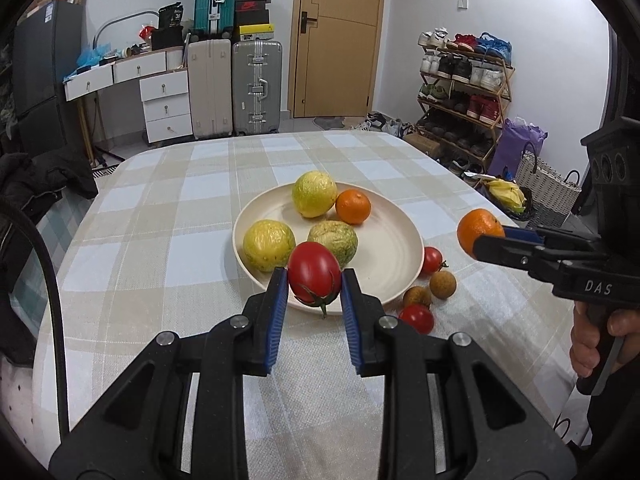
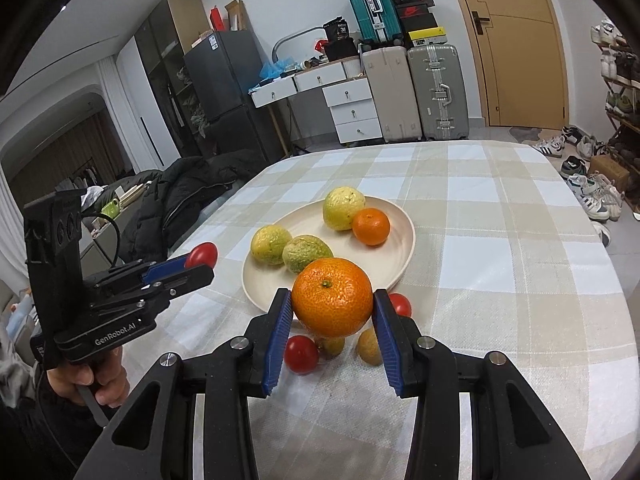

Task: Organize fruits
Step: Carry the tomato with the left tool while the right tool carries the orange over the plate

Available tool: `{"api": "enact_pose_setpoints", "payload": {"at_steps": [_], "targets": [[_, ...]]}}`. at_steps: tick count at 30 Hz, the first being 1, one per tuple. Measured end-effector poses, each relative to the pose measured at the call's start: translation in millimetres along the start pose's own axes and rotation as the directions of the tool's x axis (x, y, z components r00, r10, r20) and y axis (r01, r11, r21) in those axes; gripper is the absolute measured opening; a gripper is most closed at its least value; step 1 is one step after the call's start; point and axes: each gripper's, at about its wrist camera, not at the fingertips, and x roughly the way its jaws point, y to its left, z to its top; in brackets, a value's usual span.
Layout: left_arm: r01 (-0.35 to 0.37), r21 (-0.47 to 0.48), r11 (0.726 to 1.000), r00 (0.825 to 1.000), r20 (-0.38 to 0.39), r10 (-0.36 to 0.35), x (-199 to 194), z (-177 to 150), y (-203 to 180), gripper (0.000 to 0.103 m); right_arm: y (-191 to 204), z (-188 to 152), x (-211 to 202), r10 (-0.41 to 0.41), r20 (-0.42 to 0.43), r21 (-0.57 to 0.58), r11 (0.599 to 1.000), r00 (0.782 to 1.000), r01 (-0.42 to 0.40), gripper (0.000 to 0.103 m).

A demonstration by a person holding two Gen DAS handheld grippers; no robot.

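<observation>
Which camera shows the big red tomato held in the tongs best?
The left wrist view: the glossy red tomato fills its centre, green stem visible, gripped by the left tongs. The right wrist view shows only its tip, small and sideways.

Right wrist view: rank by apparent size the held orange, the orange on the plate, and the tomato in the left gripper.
1. Held orange, though nearness to the camera inflates it.
2. Orange on the plate.
3. Tomato in the left gripper, partly hidden by the fingers.
</observation>
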Motion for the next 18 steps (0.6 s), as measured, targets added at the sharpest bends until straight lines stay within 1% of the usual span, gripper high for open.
{"api": "enact_pose_setpoints", "payload": {"at_steps": [4,10,13,18], "targets": [[-0.003,0.006,1.0,1.0,0.008,0.003,1.3,3.8,-1.5,0.024,-3.8,3.2,3.2,-0.011,0.001,0.001,1.0,1.0,0.011,0.042],[0.004,0.005,1.0,1.0,-0.001,-0.004,8.0,7.9,-2.9,0.024,-8.3,13.1,7.4,-0.028,-0.004,0.001,1.0,1.0,0.028,0.042],[-0.006,0.015,1.0,1.0,-0.01,0.006,17.2,11.2,-3.4,0.024,-8.4,17.3,9.0,-0.035,-0.002,-0.007,0.999,0.999,0.035,0.042],[-0.02,0.015,1.0,0.999,-0.032,0.02,34.3,14.7,-2.5,0.024,-12.5,22.8,15.1,-0.026,-0.01,0.011,1.0,1.0,0.026,0.042]]}}
